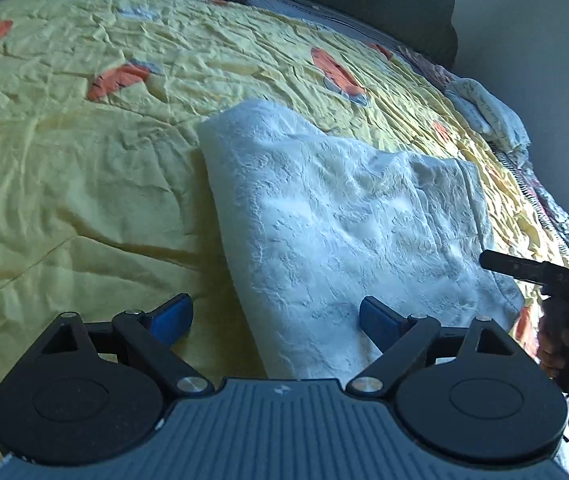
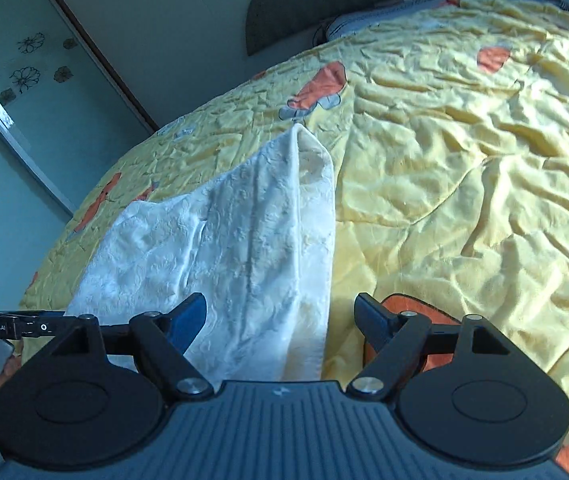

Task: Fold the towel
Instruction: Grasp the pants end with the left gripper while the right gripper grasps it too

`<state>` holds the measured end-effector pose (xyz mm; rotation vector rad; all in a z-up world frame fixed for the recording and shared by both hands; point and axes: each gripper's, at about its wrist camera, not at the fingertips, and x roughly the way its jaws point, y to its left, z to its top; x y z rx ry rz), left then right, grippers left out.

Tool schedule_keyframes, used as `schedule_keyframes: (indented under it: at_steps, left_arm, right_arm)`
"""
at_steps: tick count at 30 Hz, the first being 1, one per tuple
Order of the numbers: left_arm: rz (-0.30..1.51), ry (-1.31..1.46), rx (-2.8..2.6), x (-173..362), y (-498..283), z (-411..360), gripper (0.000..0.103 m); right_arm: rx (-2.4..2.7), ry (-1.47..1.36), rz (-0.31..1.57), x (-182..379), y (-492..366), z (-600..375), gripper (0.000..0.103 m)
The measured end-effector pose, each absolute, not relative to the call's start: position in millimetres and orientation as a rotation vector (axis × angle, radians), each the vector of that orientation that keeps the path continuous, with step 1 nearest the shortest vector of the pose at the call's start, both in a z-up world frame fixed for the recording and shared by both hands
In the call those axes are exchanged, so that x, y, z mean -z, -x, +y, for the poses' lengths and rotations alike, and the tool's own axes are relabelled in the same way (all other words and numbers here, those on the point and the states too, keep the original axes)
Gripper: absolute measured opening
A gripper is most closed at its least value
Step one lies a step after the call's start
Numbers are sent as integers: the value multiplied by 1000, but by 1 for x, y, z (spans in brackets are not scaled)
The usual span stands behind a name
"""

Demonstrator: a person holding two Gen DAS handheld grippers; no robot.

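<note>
Both views are lit by soft daylight with a cool blue cast. The yellow quilt (image 1: 84,168) is rendered brightest, and the white towel (image 1: 324,216) nearly overexposed. Strong fisheye curvature is seen at the edges, where dark corners intrude. Slight motion blur is visible across the fabric.

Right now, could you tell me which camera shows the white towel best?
The left wrist view: the towel lies spread across the yellow bedspread, most edges visible. The right wrist view shows it foreshortened, its near end hidden behind the right claw.
</note>
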<state>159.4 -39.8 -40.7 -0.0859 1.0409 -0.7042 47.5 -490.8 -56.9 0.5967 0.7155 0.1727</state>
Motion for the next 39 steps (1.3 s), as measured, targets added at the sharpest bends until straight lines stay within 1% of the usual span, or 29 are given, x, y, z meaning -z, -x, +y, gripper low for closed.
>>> schedule_keyframes:
  at_steps: [5,8,9,11,12,13,14,15,16,17,18,19,20,21,22,27,31,34,36,38,39]
  left_arm:
    - [1053,175,790,49,-175,-43,93]
    - [1062,260,835,55,-182,-50,92]
    - [1062,286,838,56,-183,-52,90]
    - [1060,291,821,58,-183,-57,77]
    - [1053,262,815,57,-182,-60,65]
    - [1038,196,790,54,-180,-63,48]
    - [1024,159,779,53,-178,-65,46]
    - [1012,148,775,51,-175,-67,41]
    - [987,144,768,49,-172,-64,33]
    - [961,128,759,47,-168,-63,30]
    - [938,115,751,45,-165,-63,26]
    - [919,104,742,44,-162,-63,24]
    - [896,94,737,41,-157,-63,18]
    - [870,84,732,37,-153,-64,14]
    - [840,70,726,33,-148,-63,12]
    - [711,38,678,2,-137,-50,10]
    - [606,0,598,-26,-156,-31,10]
    - [601,-7,557,-38,-192,-17,10]
    - [635,-10,509,-34,-218,-12,10]
    - [679,-31,480,-22,-240,-13,10]
    - [710,-33,459,-14,-247,-15,10]
  right_arm:
    - [-419,-805,676,79,-65,-507,82]
    - [-485,-797,670,83,-82,-501,83]
    - [-490,-795,675,83,-87,-499,83]
    - [-479,-778,695,80,-95,-494,83]
    - [-468,-768,706,78,-98,-491,83]
    - [-458,-765,711,77,-98,-490,82]
    - [-444,-765,715,76,-96,-489,81]
    - [-424,-758,717,76,-94,-487,77]
    - [-393,-739,720,75,-90,-485,66]
    - [-374,-724,721,74,-86,-483,60]
    - [-366,-717,716,72,-83,-481,47]
    - [-364,-720,705,70,-79,-480,38]
    - [-360,-716,688,65,-75,-479,34]
    - [-364,-699,671,58,-73,-476,26]
    - [-382,-674,649,49,-72,-472,22]
    - [-458,-543,584,4,-86,-438,22]
    - [-509,-456,521,-23,-123,-408,22]
    - [-513,-455,501,-26,-161,-396,22]
    - [-483,-438,520,-18,-190,-387,22]
    - [-444,-446,590,-2,-216,-378,24]
    - [-406,-425,647,7,-226,-372,28]
